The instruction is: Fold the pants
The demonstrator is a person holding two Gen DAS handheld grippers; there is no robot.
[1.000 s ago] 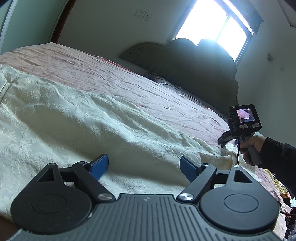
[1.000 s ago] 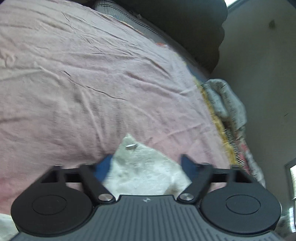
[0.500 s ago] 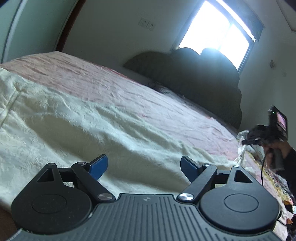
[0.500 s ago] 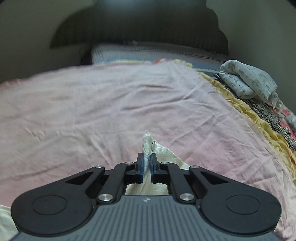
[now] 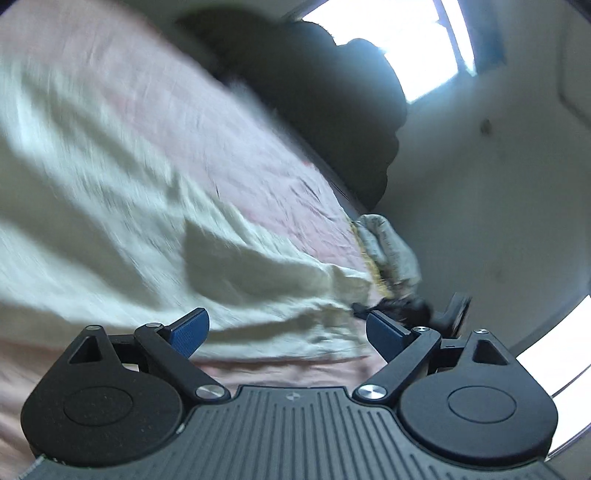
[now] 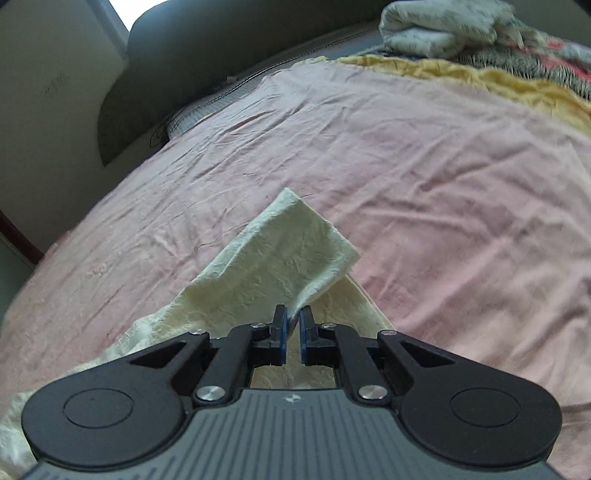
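Right wrist view puts our right gripper (image 6: 291,334) clamped on a corner of the cream pants (image 6: 284,258), a thin pinch of cloth between the blue pads (image 6: 281,338), with the corner flap standing up beyond the fingertips and the rest of the leg trailing down to the near left over the pink bedsheet (image 6: 424,166). The hold looks shallow, so a quick pull could let the fabric slide out, or drag only the top layer and leave the fold crooked. In the left wrist view our left gripper (image 5: 286,330) has just been opening and stands wide with nothing between its pads, hovering over the pants (image 5: 110,206) spread across the bedsheet (image 5: 229,110). That picture is badly smeared, so we cannot tell just where the near hem lies. If we close there, we may catch sheet along with the cloth. A pile of folded laundry (image 6: 443,29) sits at the far right edge of the bed, and a wide sweep could knock it.
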